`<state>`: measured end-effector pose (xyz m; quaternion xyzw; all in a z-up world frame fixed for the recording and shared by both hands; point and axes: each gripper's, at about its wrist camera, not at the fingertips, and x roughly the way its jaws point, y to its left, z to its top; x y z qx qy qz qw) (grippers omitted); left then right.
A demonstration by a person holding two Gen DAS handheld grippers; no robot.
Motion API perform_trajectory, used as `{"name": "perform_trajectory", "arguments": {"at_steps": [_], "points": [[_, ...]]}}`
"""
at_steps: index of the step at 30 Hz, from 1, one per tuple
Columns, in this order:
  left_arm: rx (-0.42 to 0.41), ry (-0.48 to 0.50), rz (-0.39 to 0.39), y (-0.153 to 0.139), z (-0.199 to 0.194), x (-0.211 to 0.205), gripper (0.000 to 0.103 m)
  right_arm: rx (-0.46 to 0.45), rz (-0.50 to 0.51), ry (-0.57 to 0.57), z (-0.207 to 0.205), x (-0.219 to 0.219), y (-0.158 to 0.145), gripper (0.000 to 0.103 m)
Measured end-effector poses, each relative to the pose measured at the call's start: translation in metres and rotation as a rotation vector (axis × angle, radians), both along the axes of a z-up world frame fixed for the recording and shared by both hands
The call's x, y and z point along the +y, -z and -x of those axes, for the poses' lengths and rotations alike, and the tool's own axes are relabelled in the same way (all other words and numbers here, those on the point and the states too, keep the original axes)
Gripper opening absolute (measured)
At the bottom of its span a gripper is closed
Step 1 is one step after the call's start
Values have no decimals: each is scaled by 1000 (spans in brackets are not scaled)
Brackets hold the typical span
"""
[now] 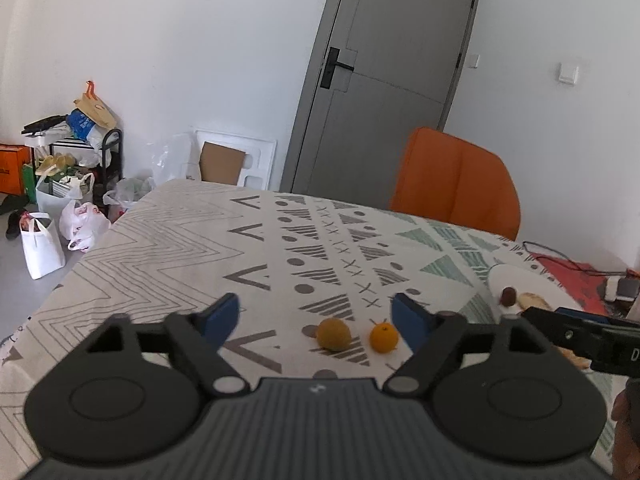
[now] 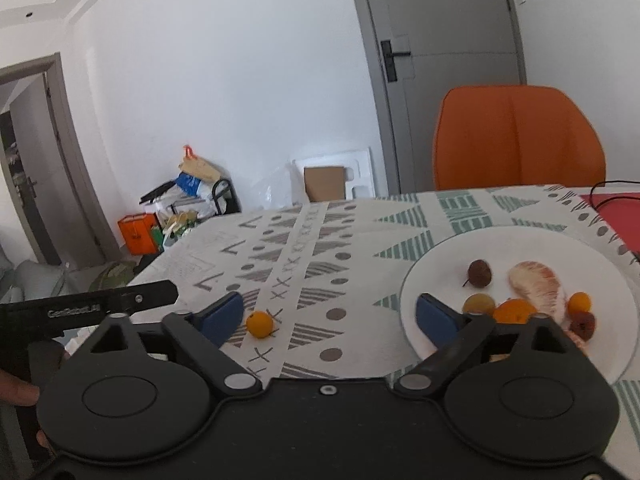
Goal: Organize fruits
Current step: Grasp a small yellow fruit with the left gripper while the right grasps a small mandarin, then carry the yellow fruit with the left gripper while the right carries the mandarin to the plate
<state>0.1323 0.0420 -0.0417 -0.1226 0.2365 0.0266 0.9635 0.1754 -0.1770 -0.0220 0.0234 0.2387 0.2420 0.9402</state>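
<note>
On the patterned tablecloth lie a dull yellow-brown fruit and a small orange fruit side by side. My left gripper hovers just short of them, open, with both fruits in the gap ahead of its blue pads. The white plate holds a dark red fruit, a pomelo segment, a yellow-green fruit and several small orange and red ones. My right gripper is open and empty; its right finger overlaps the plate's near left rim. The small orange fruit lies near its left finger.
An orange chair stands behind the table's far edge, before a grey door. A red mat with cables lies at the far right of the table. Bags and a loaded rack crowd the floor at the left.
</note>
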Motion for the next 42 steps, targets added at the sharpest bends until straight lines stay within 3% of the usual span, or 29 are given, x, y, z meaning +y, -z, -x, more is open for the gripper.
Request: {"name": "perform_trajectory", "arguments": {"at_steps": [4, 14, 16, 20, 24, 27, 42], "points": [[15, 13, 8, 6, -8, 1, 67, 24, 13, -20, -8, 9, 5, 76], [61, 36, 12, 17, -30, -4, 62, 68, 47, -63, -25, 27, 12, 55], [72, 37, 4, 20, -35, -6, 55, 80, 47, -68, -29, 29, 13, 53], [90, 42, 7, 26, -44, -10, 52, 94, 59, -77, -33, 34, 16, 51], [110, 54, 2, 34, -50, -15, 42, 109, 61, -80, -36, 37, 19, 51], [119, 67, 3, 39, -51, -16, 24, 115, 67, -81, -37, 40, 21, 51], [43, -4, 47, 23, -29, 15, 24, 146, 106, -111, -45, 69, 33, 45]]}}
